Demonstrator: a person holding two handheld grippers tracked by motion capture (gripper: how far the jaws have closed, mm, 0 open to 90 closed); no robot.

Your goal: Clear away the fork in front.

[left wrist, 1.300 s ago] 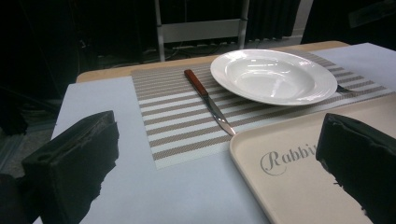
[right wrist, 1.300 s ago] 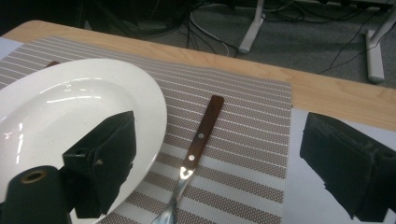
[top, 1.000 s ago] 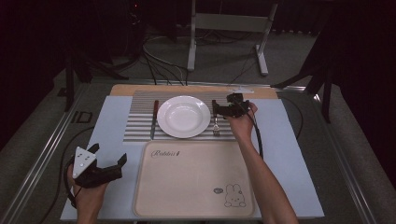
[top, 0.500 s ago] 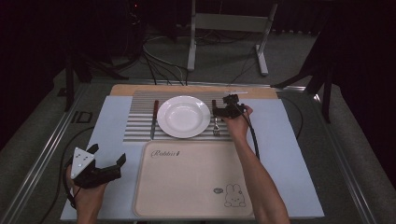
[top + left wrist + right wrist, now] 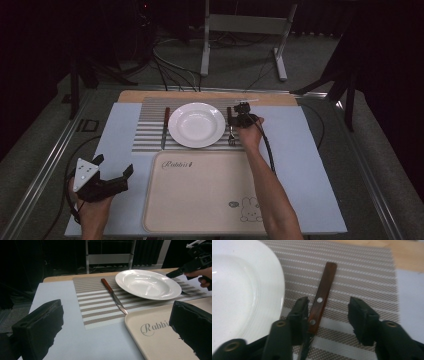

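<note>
Table (image 5: 310, 165) with beige tray (image 5: 200, 200) nearest the person, striped placemat (image 5: 150, 130) beyond it carrying white plate (image 5: 196, 124), a knife (image 5: 164, 127) at its left and a fork (image 5: 322, 296) at its right. Right claw (image 5: 328, 311), released, straddles the fork's wooden handle off-centre, one jaw touching it; closing so may skew it against the plate rim. Left claw (image 5: 120, 332) idles, released, above the tray corner.
</note>
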